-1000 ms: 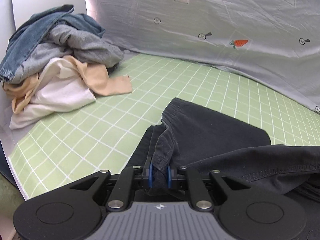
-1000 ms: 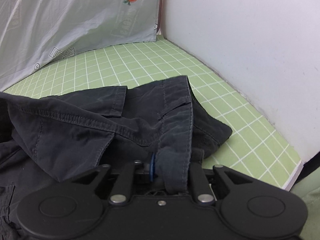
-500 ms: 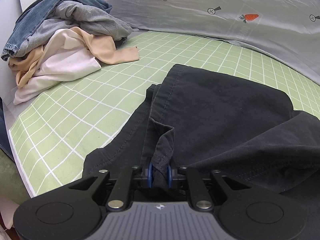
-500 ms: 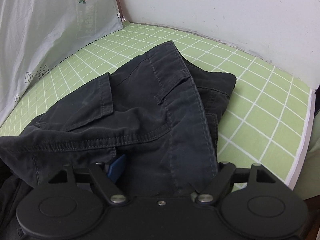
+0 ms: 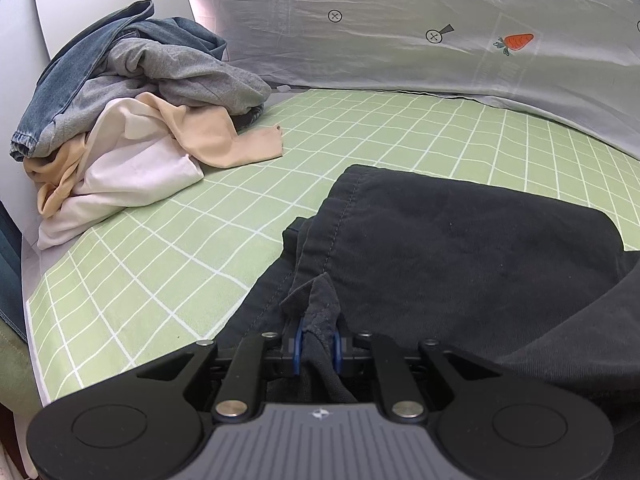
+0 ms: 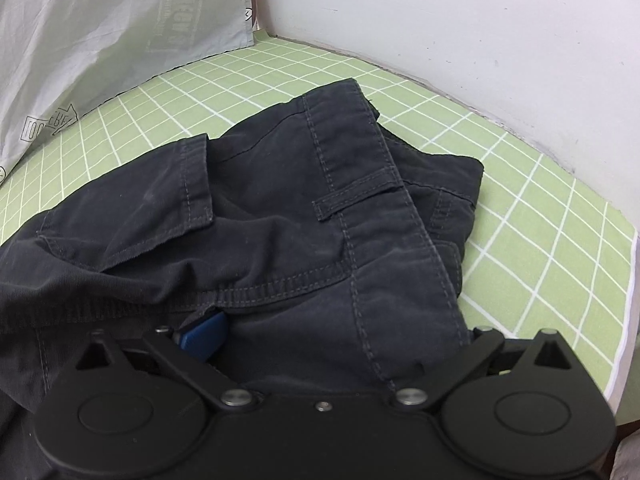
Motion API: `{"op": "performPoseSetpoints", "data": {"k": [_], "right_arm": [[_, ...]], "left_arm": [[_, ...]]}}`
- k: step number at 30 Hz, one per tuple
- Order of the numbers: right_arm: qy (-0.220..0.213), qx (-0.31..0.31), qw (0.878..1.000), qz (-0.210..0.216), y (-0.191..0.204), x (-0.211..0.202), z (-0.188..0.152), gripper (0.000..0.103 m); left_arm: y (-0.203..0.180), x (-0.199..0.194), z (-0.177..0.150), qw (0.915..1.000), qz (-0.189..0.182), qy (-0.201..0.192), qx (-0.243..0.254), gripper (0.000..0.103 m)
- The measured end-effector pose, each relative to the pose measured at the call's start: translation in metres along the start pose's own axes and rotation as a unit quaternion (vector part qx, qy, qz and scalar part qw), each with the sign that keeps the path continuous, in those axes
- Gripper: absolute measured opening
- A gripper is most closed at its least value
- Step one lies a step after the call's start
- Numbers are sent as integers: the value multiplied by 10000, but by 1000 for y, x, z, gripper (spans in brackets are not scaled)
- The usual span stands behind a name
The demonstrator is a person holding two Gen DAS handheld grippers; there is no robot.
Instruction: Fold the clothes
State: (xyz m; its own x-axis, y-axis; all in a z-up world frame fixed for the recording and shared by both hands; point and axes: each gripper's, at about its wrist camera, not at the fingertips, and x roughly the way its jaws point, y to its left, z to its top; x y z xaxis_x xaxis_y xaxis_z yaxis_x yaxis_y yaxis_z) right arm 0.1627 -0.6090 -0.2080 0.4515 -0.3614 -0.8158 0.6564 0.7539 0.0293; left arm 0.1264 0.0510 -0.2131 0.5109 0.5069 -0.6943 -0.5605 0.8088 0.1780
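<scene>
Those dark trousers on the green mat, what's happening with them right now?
A person with a handheld gripper in each hand is folding the dark trousers on the green grid mat. The left gripper is shut on a bunched bit of the fabric. The right gripper is open, its fingers spread wide with the waistband end draped over them. A pile of other clothes sits at the mat's far left corner, apart from the trousers.

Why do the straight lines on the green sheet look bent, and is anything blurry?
Left wrist view: fisheye lens bows the green grid sheet; soft, even light, sharp. Right wrist view: same bowing, dark corners; the black trousers show crisp stitching.
</scene>
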Motion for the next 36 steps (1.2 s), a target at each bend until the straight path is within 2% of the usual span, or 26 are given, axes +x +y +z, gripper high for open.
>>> {"op": "performPoseSetpoints", "data": {"k": [10,18,20,23,25,28,32,35,36], "right_arm": [[-56,-162,9998,127,48,27,40,103],[-112,-148,9998,82,75,29,50,103],[-26,-152,9998,129,75,28,52,103],[150,-35,9993,333,69,25,57,103],[201,468,9967,633,53,13,59,103],[126,1578,9826,967,21,-9,58,103],[196,2815,9498,1354,-12,-27,49,103],[354,3198,9344,1529,-15,-30,39,102],[400,3248,9315,1588,-13,-29,36,97]], "left_arm": [[-12,16,14,9998,144,-106,77,15],[-26,53,51,9998,6,-212,67,16],[-27,62,63,9999,-62,-125,-93,16],[-20,68,79,9978,-219,172,-599,17],[-10,69,83,9941,-365,349,-958,17],[9,60,82,9866,-605,641,-1371,19],[30,41,77,9714,-890,924,-2000,23],[40,30,72,9562,-1084,1058,-2506,34],[40,28,71,9527,-1142,1114,-2587,37]]}}
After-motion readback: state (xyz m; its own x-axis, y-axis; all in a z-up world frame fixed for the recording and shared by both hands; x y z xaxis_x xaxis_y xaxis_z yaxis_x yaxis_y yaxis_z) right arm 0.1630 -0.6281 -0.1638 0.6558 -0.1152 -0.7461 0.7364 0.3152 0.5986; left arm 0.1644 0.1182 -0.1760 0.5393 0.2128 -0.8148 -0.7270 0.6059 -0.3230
